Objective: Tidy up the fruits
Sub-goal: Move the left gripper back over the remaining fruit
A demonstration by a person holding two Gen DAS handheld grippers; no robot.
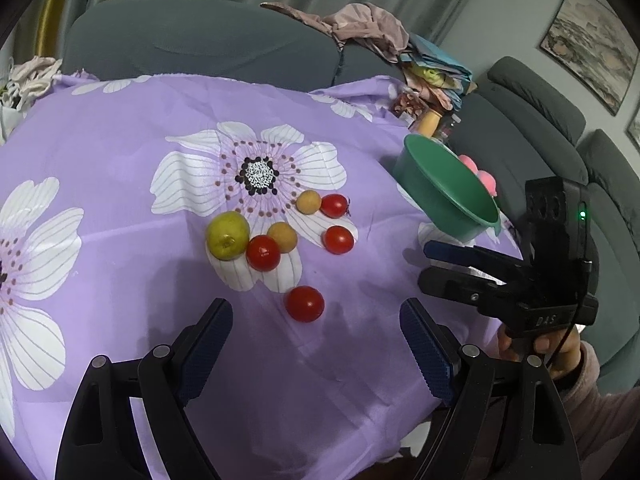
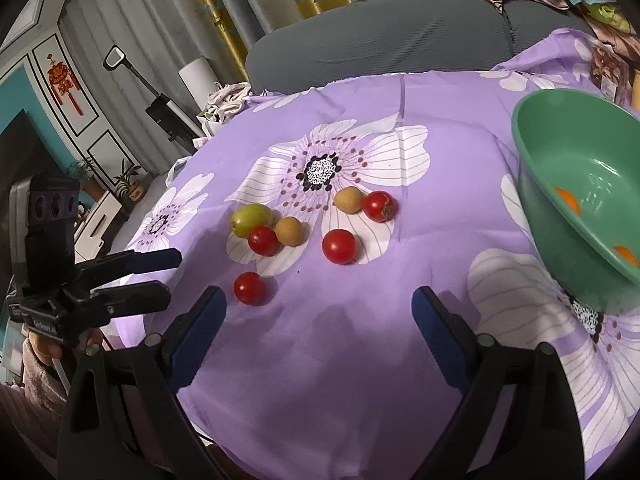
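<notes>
Several small fruits lie on the purple flowered cloth: a green fruit, two tan ones, and red tomatoes. One tomato lies apart, just ahead of my open, empty left gripper. In the right wrist view that tomato is ahead-left of my open, empty right gripper. A green bowl at the right holds orange pieces. Each gripper shows in the other's view: right, left.
A grey sofa stands behind the table, with piled clothes on it. A yellow bottle and pink things sit behind the bowl. The cloth drops off the table edge at front and right.
</notes>
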